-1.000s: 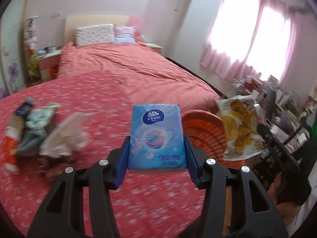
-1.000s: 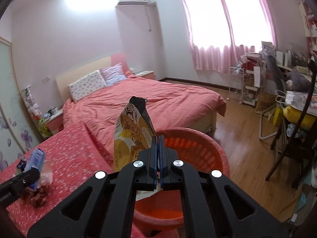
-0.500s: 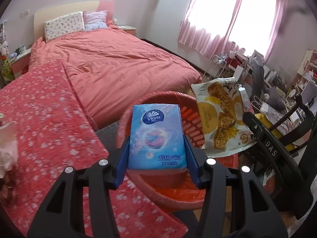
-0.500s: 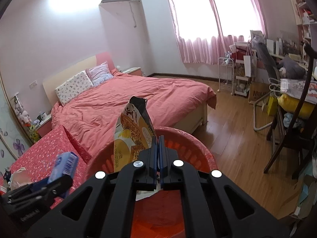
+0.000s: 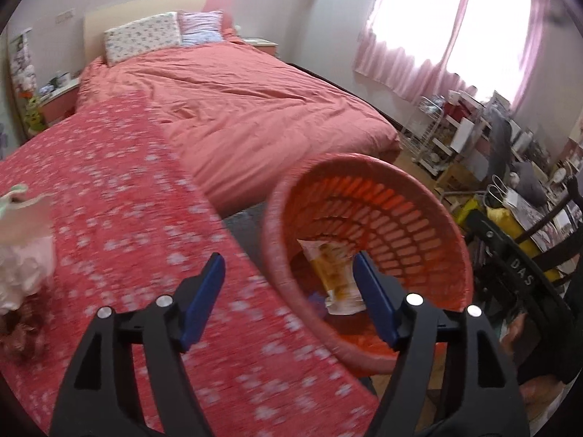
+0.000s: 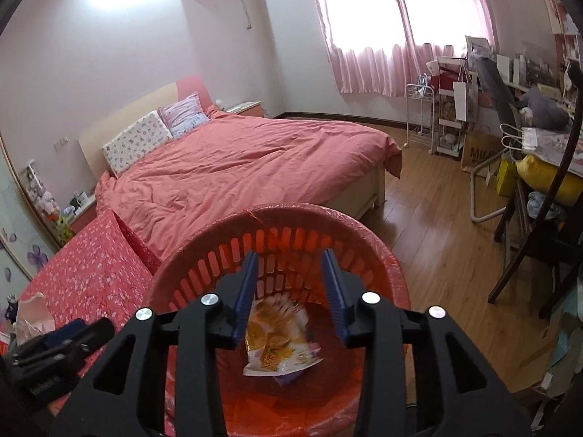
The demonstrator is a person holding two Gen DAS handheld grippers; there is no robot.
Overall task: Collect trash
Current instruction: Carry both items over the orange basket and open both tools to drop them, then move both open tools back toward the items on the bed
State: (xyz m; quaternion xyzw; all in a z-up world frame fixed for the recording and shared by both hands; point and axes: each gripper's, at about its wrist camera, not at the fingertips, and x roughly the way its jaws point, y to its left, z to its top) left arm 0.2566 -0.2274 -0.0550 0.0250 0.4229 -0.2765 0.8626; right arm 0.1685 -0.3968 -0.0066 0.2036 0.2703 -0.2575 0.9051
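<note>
Inside one basket: one snack wrapper

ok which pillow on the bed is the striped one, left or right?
The right pillow, pink-and-blue striped, nearer the nightstand. The left pillow is white with a floral print.

One orange basket stands here, and inside it one yellow snack wrapper lies over one purple-edged packet that is mostly hidden. There are two tongs: the left tongs and the right tongs, each with two blue-padded fingers spread apart. One bed carries two pillows. On the flowered surface sits one crumpled pale wrapper.
</note>
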